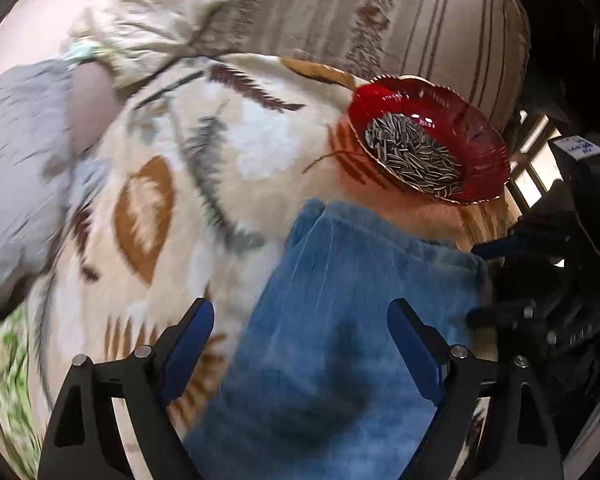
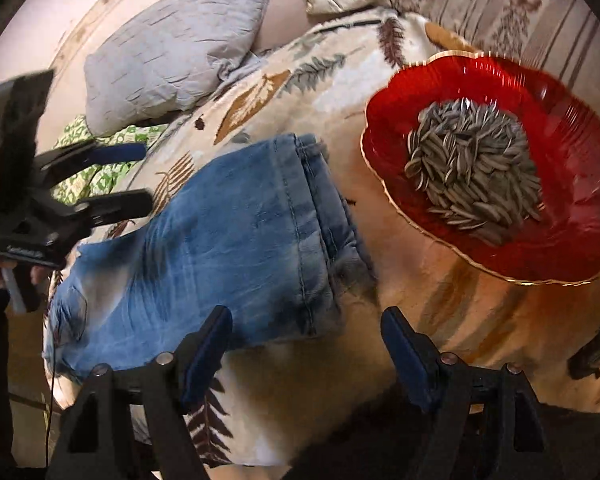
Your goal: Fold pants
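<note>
Blue denim pants (image 2: 228, 248) lie folded in a thick bundle on a leaf-patterned blanket (image 2: 300, 80); the stitched hem layers face the red bowl. They also show in the left wrist view (image 1: 340, 320). My left gripper (image 1: 300, 320) is open and empty above the pants; it also shows from the side in the right wrist view (image 2: 140, 176), open beside the pants' far edge. My right gripper (image 2: 306, 332) is open and empty just above the near edge of the pants. It shows at the right of the left wrist view (image 1: 480, 280), beside the pants' right edge.
A red glass bowl (image 2: 580, 216) of sunflower seeds (image 2: 476, 172) sits on the blanket right beside the pants. A grey pillow (image 2: 172, 52) and a cream pillow (image 1: 152, 16) lie at the back. A striped sofa back (image 1: 420, 20) rises behind.
</note>
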